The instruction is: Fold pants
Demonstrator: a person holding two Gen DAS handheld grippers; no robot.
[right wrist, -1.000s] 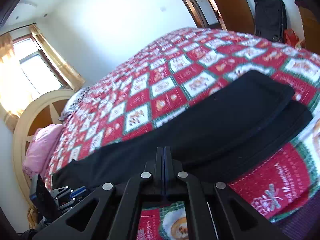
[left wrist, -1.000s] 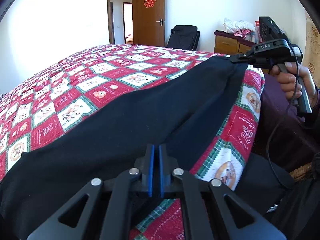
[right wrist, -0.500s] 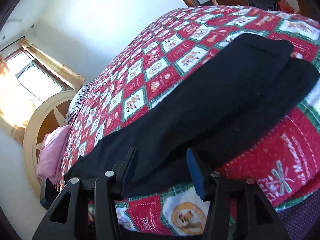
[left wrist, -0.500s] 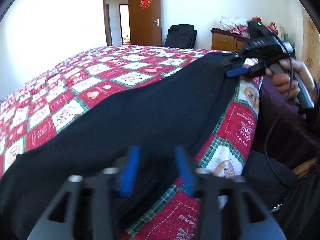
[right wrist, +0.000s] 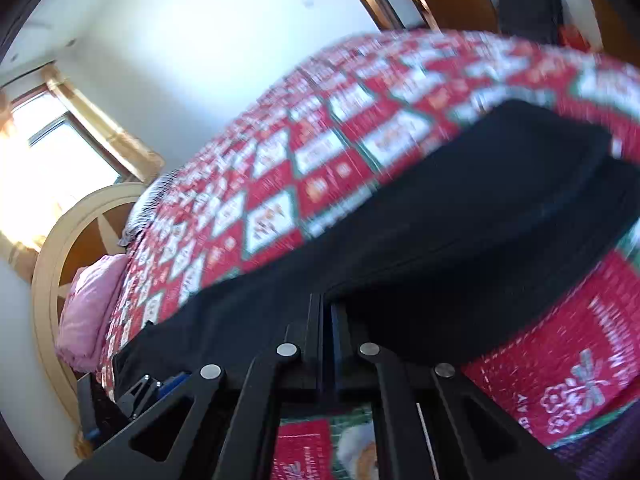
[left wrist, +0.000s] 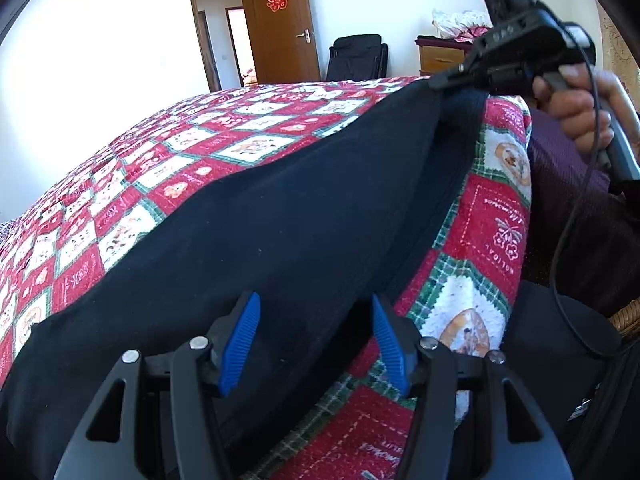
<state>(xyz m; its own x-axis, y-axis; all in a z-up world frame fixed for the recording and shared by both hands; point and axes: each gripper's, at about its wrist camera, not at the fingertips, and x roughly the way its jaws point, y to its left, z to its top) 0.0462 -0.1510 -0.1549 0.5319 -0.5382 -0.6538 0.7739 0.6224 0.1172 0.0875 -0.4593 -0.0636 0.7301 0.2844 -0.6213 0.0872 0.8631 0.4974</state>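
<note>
Two hand-held grippers are at work on one pair of black pants [left wrist: 288, 216] that lies stretched along the near edge of a bed covered by a red, white and green patchwork quilt [left wrist: 208, 152]. Left hand-held gripper [left wrist: 316, 340] hovers over the nearer end of the pants with its two blue-padded fingers [left wrist: 240, 340] spread apart; black cloth lies below and between them, but neither pad presses on it. Right hand-held gripper [right wrist: 327, 344] has its jaws drawn together on the edge of the pants at the far end, with a fold of the black cloth caught between them; in the left wrist view the same tool [left wrist: 448, 78] shows at the upper right, its tip at the corner of the pants, carried by one hand [left wrist: 576, 108] with one black cable [left wrist: 568, 232] hanging from it. The right wrist view is blurred. It shows the pants in two layers, one leg lying on the other, with one pink pillow [right wrist: 88, 312] and one curved wooden headboard [right wrist: 48, 264] at the bed's far end beside one bright window [right wrist: 52, 160]. Behind the bed stand one open brown door [left wrist: 284, 24], one black chair [left wrist: 356, 56] and one wooden dresser [left wrist: 440, 56].
</note>
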